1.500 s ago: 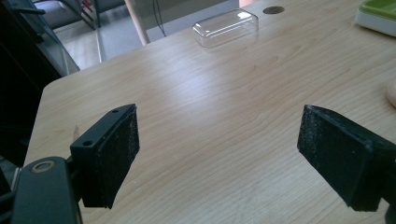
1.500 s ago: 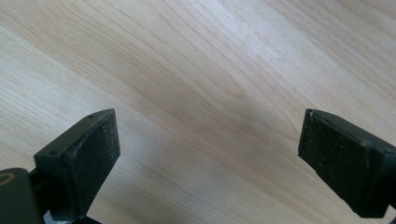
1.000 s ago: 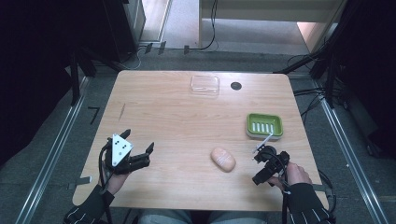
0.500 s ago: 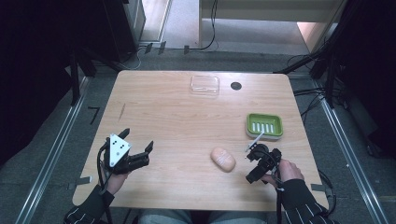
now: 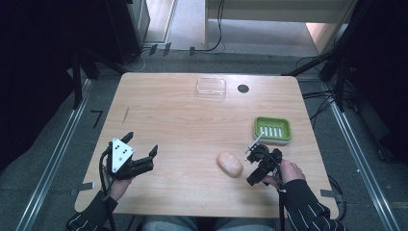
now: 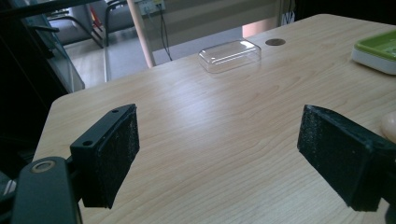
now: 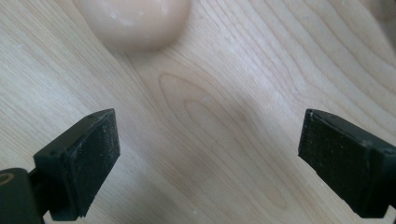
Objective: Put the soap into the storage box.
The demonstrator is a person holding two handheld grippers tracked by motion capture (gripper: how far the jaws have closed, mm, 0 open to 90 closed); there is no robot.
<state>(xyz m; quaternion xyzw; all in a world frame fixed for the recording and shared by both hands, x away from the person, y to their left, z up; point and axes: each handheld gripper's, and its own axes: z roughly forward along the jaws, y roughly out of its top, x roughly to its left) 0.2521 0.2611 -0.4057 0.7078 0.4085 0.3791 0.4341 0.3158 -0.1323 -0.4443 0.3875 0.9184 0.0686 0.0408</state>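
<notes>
The right gripper (image 5: 256, 166) had swung in toward the soap (image 5: 229, 164) since a second earlier, its jaws spread wide and empty over bare wood just beside the bar. The soap lay on the table (image 5: 173, 115) near the green dish (image 5: 273, 130), while the left gripper (image 5: 139, 154) rested wide open, well apart.

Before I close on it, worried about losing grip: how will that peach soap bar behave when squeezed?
The soap bar looks smooth and rounded, so it may squirt out from between the right gripper fingers. It lies flat, so it will probably slide rather than roll. It seems solid, likely stiff.
</notes>
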